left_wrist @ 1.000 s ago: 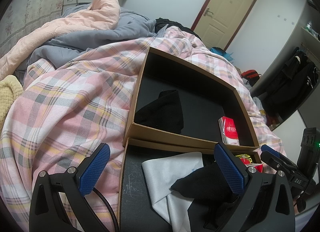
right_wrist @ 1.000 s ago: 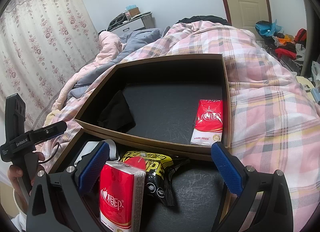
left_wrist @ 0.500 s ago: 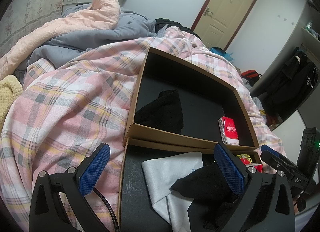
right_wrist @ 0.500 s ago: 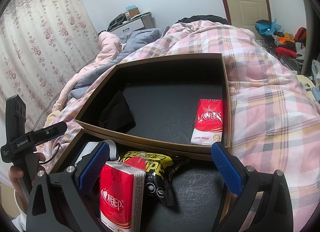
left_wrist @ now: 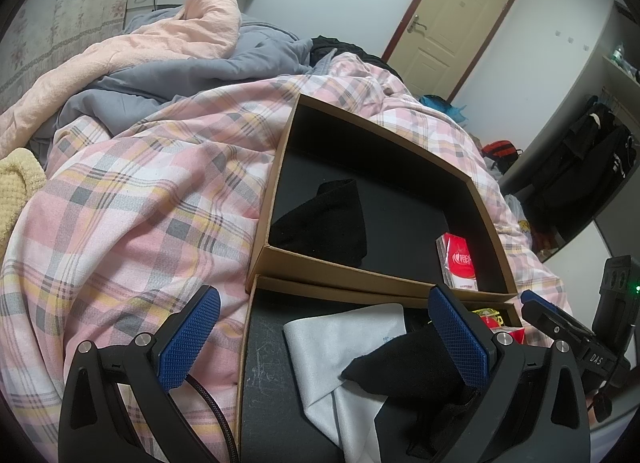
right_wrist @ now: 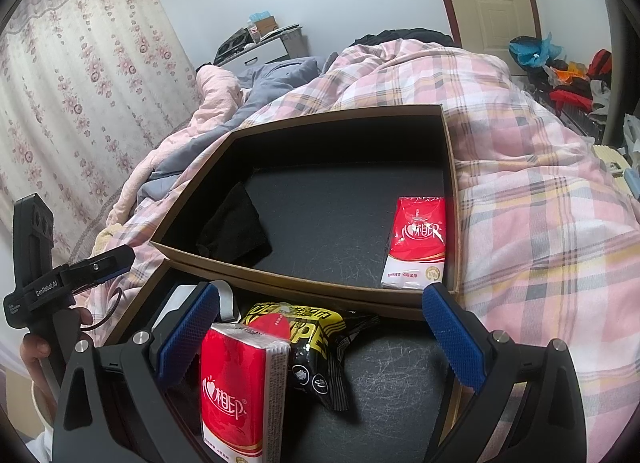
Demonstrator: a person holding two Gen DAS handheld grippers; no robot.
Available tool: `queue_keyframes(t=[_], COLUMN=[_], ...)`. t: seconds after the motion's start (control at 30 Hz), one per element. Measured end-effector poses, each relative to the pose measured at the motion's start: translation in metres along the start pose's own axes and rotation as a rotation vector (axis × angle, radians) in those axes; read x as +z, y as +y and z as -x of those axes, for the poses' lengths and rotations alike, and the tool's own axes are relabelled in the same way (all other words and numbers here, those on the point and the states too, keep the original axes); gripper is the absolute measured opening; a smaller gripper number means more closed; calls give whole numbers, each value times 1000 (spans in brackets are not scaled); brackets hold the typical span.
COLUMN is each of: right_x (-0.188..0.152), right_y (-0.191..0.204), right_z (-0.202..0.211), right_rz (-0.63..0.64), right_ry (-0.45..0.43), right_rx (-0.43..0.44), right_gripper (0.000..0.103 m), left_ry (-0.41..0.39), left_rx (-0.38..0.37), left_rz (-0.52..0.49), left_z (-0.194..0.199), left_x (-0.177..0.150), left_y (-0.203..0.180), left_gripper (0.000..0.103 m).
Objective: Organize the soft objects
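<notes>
Both-handed, the left gripper [left_wrist: 326, 339] and right gripper [right_wrist: 320, 337] hang spread wide, holding nothing, over the near black-lined cardboard tray [left_wrist: 264, 367] on the pink plaid quilt [left_wrist: 132, 199]. Inside lie a grey cloth [left_wrist: 332, 347], black sock [left_wrist: 404, 363], red tissue pack [right_wrist: 236, 387] and black-yellow packet [right_wrist: 316, 347]. Beyond, a second cardboard tray [right_wrist: 320, 287] holds another black sock [right_wrist: 234, 231] and red tissue pack [right_wrist: 416, 243].

A plaid quilt [left_wrist: 132, 223] covers the bed, with a closed door [left_wrist: 448, 19] beyond.

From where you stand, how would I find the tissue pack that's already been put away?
On the pink plaid quilt sit two open cardboard trays; look in the farther tray. The red tissue pack lies flat in its near right corner, apart from the black cloth opposite; its twin stands upright in the nearer tray.
</notes>
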State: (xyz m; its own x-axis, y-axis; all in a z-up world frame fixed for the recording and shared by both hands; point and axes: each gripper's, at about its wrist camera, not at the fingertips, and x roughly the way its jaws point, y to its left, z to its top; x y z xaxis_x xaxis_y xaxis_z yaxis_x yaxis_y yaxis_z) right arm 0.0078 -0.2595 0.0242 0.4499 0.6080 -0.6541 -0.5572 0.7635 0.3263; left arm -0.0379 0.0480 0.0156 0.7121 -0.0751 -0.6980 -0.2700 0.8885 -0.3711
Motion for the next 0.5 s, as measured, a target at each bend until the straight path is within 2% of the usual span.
queue_keyframes(t=[0.5], right_x=[1], right_y=[-2], right_z=[-1], right_rz=[-16], right_ry=[-1], right_rx=[13], right_gripper=[101], left_ry=[0], left_rx=[0], left_rz=[-1], left_z=[0], left_x=[0], left_y=[0], left_gripper=[103])
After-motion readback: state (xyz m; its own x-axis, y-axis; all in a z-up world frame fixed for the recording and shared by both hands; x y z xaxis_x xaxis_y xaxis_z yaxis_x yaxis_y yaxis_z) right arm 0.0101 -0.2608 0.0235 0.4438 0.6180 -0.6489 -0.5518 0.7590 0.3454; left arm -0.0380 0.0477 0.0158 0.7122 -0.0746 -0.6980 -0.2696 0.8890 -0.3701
